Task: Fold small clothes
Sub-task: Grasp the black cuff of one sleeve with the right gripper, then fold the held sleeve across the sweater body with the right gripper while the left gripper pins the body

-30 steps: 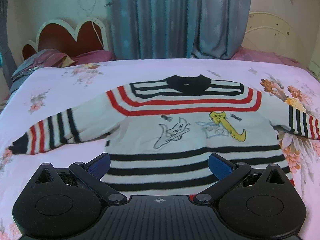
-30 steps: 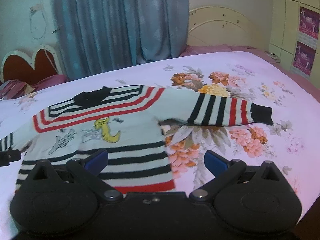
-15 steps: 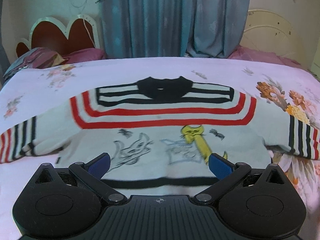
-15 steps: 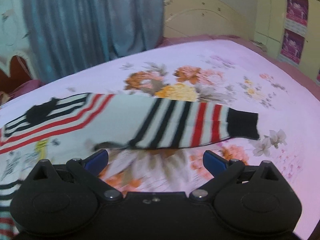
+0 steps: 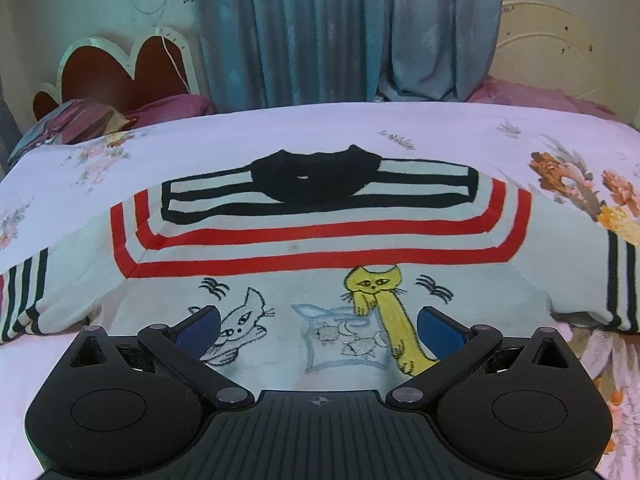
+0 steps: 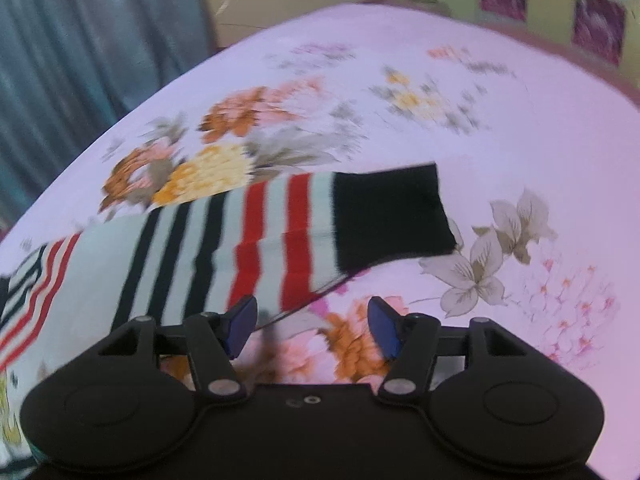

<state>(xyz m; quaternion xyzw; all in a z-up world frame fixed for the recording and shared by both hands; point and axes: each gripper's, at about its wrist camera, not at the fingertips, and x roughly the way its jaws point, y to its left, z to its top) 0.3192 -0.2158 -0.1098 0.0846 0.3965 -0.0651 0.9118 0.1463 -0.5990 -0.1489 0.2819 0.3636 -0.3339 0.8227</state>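
Sweater (image 5: pixel 312 240) lies flat on the bed (image 5: pixel 280 128), sleeves spread. My left tongs (image 5: pixel 318 326) hover released over its chest. My right tongs (image 6: pixel 312 326) are closing near the right sleeve (image 6: pixel 280 232), nothing between them yet; closing early could miss the edge or pinch bedsheet.

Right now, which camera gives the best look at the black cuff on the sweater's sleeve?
The right wrist view: the black cuff lies whole on the floral bedspread, just beyond the closing right gripper, with only bedspread between its jaws. The left wrist view shows the sweater's body and striped sleeves, but both cuffs fall outside the frame.
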